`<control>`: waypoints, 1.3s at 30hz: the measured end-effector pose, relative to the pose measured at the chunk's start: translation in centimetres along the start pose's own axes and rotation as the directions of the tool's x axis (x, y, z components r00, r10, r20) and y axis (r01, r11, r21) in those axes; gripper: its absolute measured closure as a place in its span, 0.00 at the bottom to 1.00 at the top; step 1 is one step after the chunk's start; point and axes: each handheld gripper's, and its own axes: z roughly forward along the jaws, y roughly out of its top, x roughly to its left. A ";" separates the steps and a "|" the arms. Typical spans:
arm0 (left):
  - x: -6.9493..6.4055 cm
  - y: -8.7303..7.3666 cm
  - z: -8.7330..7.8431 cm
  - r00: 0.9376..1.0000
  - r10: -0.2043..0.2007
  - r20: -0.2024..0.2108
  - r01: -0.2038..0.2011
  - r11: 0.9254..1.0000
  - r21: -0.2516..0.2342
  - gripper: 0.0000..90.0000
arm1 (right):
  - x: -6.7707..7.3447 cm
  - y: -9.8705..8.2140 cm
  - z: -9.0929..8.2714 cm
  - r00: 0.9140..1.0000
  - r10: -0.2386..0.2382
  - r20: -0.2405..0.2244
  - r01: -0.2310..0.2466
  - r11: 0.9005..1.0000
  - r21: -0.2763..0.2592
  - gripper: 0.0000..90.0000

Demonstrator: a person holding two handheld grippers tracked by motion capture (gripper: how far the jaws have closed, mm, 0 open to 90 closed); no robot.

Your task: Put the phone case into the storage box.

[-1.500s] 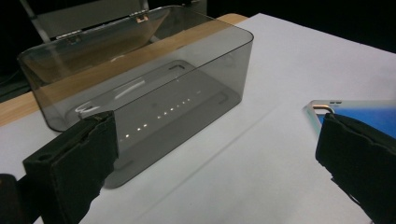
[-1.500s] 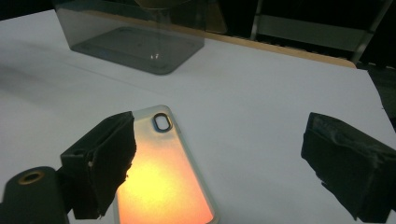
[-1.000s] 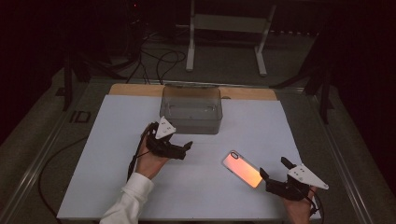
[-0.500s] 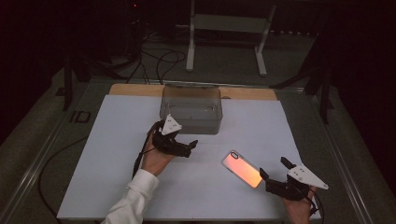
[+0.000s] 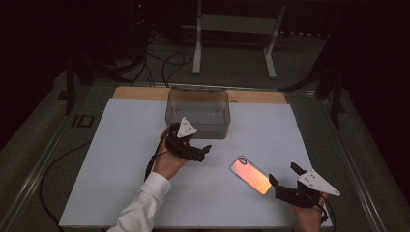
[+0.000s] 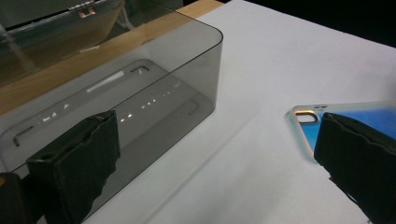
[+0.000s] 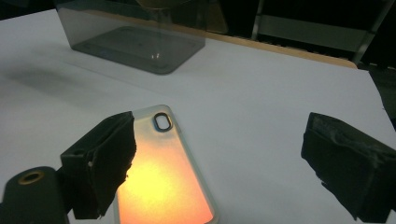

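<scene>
Nothing is gripped yet: both tongs, left [image 5: 207, 150] and right [image 5: 283, 174], gape released; the case [image 5: 250, 174] lies on the counter [image 5: 121, 145], the box [image 5: 198, 112] empty.

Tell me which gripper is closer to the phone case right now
Right. The right gripper sits open just off the phone case's near end; the left gripper hovers apart, between it and the clear box.

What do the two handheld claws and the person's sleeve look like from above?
Both are black two-jaw tools. The left claw and right claw each carry a pale grey three-cornered plate on top, and their jaws end in rough, blocky black pads. A dark cable trails from the left one. The left forearm wears a white sleeve.
</scene>
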 end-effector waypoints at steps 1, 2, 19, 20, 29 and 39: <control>-0.1 0.1 0.1 1.000 0.003 0.000 -0.003 1.000 0.002 0.02 | 0.0 0.0 0.0 1.000 0.001 0.000 -0.001 1.000 0.000 0.11; -0.1 0.1 0.2 1.000 0.007 -0.002 -0.007 1.000 0.006 0.02 | 0.0 0.0 0.0 1.000 -0.001 0.000 0.001 1.000 0.000 0.11; -1.2 1.2 2.4 0.999 0.007 0.038 -0.010 0.998 0.066 0.02 | 0.0 0.0 0.0 1.000 0.004 -0.006 -0.004 1.000 0.001 0.11; -1.2 1.2 2.5 0.999 0.005 0.042 -0.008 0.998 0.066 0.02 | 0.0 0.0 0.0 1.000 0.004 -0.005 -0.004 1.000 0.002 0.11; -1.9 1.7 3.6 0.999 0.012 0.048 -0.016 0.996 0.085 0.04 | 0.0 0.0 0.0 1.000 -0.001 -0.005 0.001 1.000 0.001 0.11; -2.4 1.7 4.7 0.998 0.005 0.070 -0.013 0.993 0.115 0.05 | 0.0 0.0 0.0 1.000 0.000 -0.004 0.000 1.000 -0.001 0.11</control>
